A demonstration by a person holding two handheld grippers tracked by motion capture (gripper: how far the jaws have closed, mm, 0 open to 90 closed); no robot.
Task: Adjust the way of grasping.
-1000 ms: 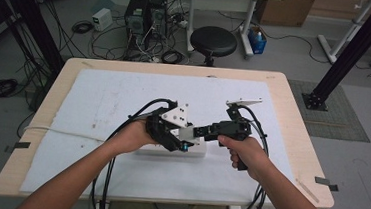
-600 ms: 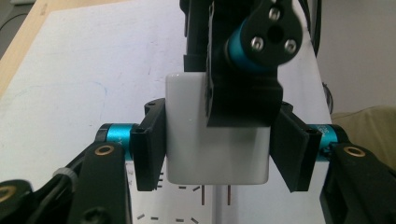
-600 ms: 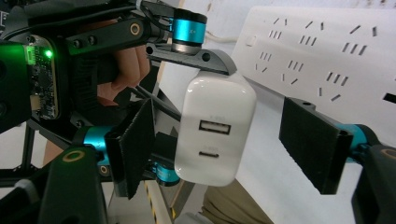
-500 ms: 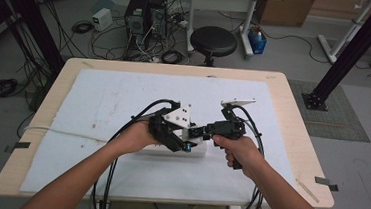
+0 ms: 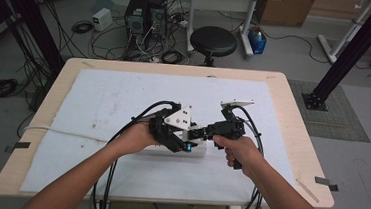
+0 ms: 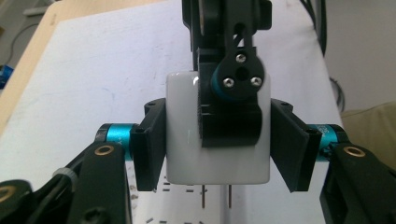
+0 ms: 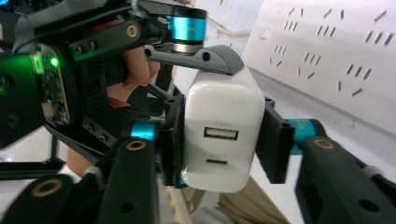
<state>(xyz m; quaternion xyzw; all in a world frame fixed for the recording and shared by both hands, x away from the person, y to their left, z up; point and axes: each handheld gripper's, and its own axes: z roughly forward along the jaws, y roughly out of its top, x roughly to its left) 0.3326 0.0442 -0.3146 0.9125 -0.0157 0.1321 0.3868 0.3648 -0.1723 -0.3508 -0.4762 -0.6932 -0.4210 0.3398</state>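
Both tongs clamp one white charger above the power strip

Low in the middle of the high view, the left tongs (image 5: 186, 145) and the right tongs (image 5: 194, 134) meet nose to nose over the desk (image 5: 293, 113). Between them, at the centre of the left gripper view, sits the white charger (image 6: 187, 140). The left pair grips its sides, and the right pair, whose jaws have just been closing, now presses on it crosswise, so each is shut on the same block. Its two prongs (image 6: 217, 196) point down at the power strip (image 7: 327, 51), which lies flat under the charger and fills the upper right of the right gripper view. To my eye, the careful way is to keep the charger square and line the prongs up over one pair of slots. Then one pair should ease off before pressing straight down, so the two grips do not twist it.
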